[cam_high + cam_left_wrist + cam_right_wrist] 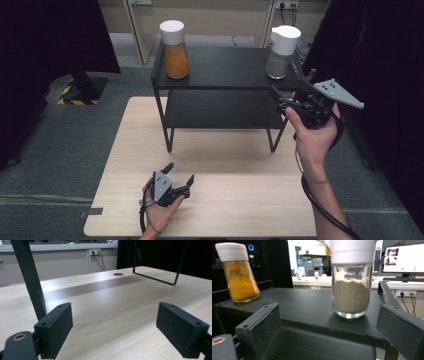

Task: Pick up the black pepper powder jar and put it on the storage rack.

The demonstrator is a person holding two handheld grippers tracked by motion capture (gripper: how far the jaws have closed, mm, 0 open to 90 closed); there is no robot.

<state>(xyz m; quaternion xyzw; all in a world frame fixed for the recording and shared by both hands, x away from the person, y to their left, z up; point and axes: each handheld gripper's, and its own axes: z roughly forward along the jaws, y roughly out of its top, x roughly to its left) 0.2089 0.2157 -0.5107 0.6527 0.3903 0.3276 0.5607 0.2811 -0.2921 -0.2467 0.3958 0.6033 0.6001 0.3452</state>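
Observation:
A black two-tier shelf stands at the far side of the wooden table. On its top tier a jar of orange powder with a white lid sits at the left, and a jar of grey-brown powder with a white lid sits at the right. My right gripper is held up just right of the shelf, open, aimed at the grey-brown jar, which stands a short way ahead of its jaws. My left gripper rests low over the near table, open and empty.
The shelf's thin black legs rise from the table ahead of the left gripper. A round cable hole is in the tabletop's far part. Dark curtains flank the table on both sides, and desks with monitors lie beyond the shelf.

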